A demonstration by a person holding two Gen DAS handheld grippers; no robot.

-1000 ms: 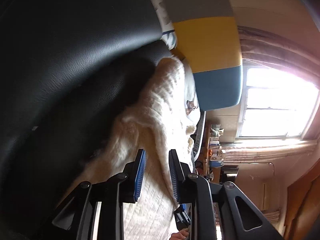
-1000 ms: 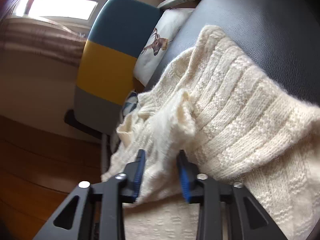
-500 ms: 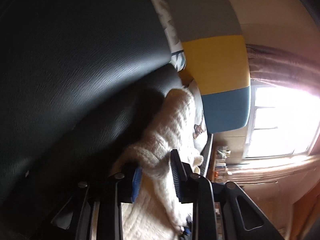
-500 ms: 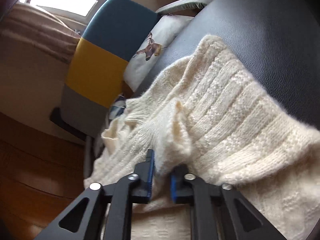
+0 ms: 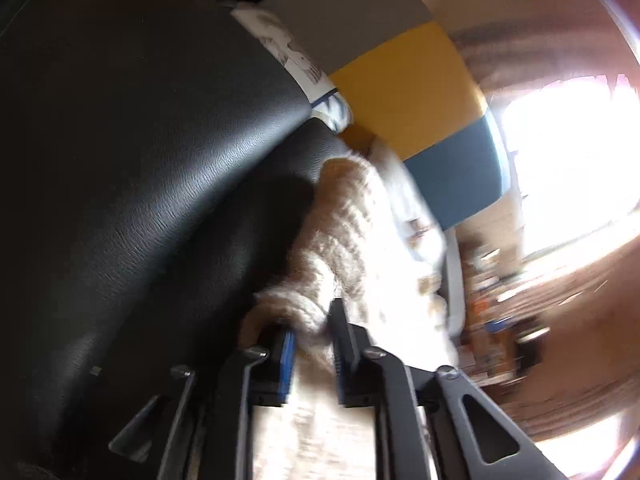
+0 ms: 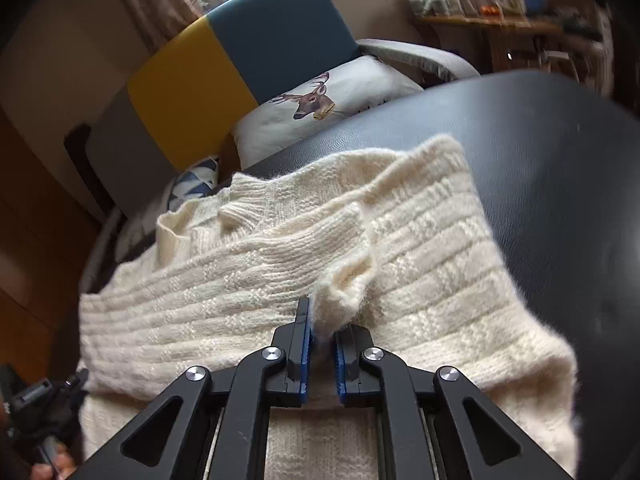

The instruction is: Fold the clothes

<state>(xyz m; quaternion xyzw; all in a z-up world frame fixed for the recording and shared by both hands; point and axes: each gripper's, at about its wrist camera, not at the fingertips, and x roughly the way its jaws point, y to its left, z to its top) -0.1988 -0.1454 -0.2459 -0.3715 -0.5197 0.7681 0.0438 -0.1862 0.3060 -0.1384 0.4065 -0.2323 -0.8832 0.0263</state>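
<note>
Left tongs [image 5: 312,344] were pinched on a fuzzy fold of the cream knit sweater [image 5: 352,248], the blue pads pressed against wool on both sides, though that view was blurred. Beside the fold ran the black leather worktop [image 5: 140,160], and beyond the knit stood the grey, yellow and blue armchair [image 5: 404,92] with a bright window [image 5: 568,168] further right.

Right tongs [image 6: 322,340] were closed to a narrow gap on a bunched tuft of the same sweater [image 6: 280,272], with wool squeezed between the blue pads. In the right wrist view the sweater lay spread over the near part of the worktop [image 6: 540,160], its ribbed collar toward the far left and one layer doubled over another across the middle. At the bottom left edge of that view a dark piece of the other tool [image 6: 44,404] showed just beside the knit. Behind the sweater a white cushion printed with a deer [image 6: 320,100] rested on the armchair [image 6: 256,48], and a cluttered wooden shelf [image 6: 500,24] stood at the far right.
</note>
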